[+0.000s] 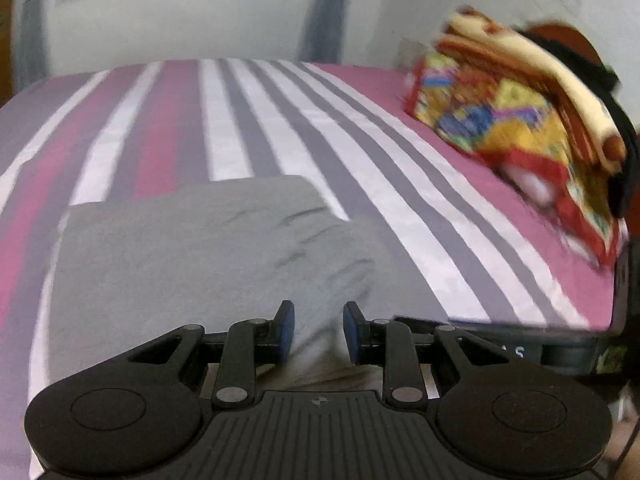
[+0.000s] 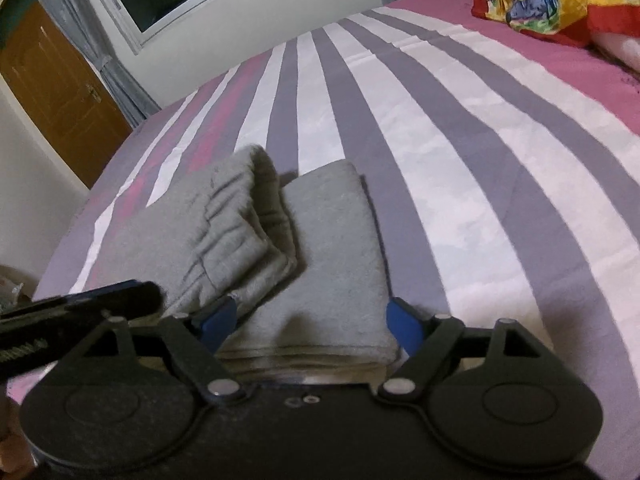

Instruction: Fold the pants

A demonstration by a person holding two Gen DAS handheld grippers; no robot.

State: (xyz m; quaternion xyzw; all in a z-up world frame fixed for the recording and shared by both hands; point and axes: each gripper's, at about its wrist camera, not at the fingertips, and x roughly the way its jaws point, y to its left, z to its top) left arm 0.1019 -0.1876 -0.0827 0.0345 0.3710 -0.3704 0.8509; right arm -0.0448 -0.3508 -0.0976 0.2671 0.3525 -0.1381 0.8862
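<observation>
We are hovering both grippers, left gripper (image 1: 319, 330) slightly parted and empty, right gripper (image 2: 310, 328) wide, gripping nothing, over the folded pants (image 2: 280, 248) lying on the bed (image 2: 460, 120), seemingly checking the fold.

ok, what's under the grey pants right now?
The grey pants lie folded on the striped bedsheet, whose pink, white and grey stripes run out from beneath them. The sheet directly below, and anything between the folded layers, is covered.
</observation>
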